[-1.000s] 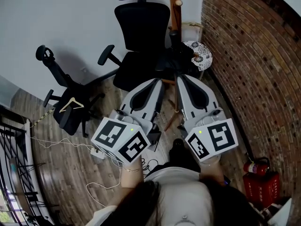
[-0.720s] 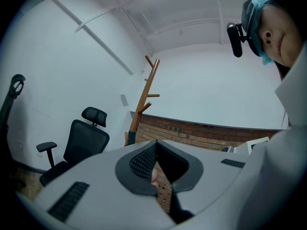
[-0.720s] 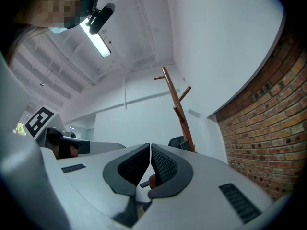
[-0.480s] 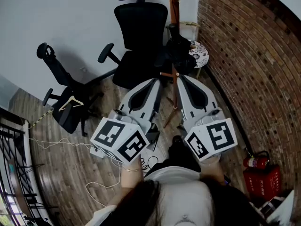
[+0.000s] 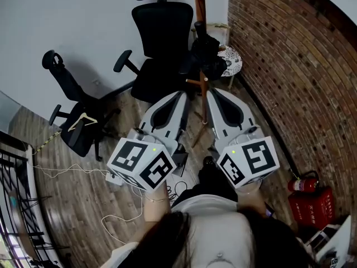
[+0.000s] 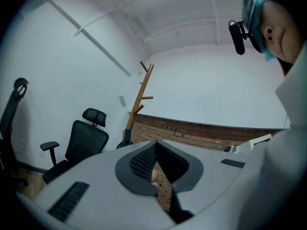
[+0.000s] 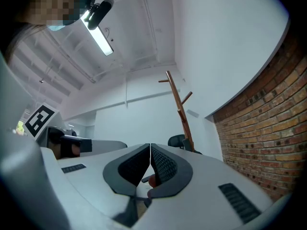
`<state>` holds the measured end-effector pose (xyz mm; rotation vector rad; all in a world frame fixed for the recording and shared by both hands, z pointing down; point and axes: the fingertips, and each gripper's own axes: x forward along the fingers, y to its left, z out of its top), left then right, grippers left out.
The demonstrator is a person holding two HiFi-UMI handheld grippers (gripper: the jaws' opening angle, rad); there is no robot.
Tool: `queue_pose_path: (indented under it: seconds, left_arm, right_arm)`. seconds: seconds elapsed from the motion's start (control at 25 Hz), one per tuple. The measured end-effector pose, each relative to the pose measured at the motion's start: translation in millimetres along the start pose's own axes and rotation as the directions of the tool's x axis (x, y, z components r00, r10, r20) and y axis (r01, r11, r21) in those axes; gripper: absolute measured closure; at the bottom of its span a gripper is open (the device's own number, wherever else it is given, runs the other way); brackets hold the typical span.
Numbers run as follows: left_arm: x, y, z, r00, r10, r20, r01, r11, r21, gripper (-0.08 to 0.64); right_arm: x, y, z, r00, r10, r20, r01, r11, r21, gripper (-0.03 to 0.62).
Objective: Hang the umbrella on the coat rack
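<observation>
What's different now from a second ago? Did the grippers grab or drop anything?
Nothing was grabbed or dropped. The left gripper and the right gripper are shut and empty, side by side as before. Only the view slid: the coat rack, the dark bundle hanging on it (probably the umbrella) and the black chair sit slightly further left, which looks like the head camera turning.

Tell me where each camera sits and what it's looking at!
Head view: on the person's head, facing down at the left gripper, right gripper and own hair.
Left gripper view: on that gripper, facing forward past shut jaws; their head shows.
Right gripper view: likewise; the left gripper shows.
All share the coat rack.
</observation>
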<state>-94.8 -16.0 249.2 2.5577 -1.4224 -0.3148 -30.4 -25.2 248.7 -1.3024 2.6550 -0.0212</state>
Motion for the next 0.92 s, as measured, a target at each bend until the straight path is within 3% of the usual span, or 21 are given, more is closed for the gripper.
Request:
queue_pose_path:
  seconds: [0.92]
  left_arm:
    - [-35,-28,-9,1.000,-0.021,0.013,0.021,1.000,-0.022,0.551]
  right_arm:
    - [-43,21,3,1.000,-0.029,0.004,0.029,0.999,0.034,0.554]
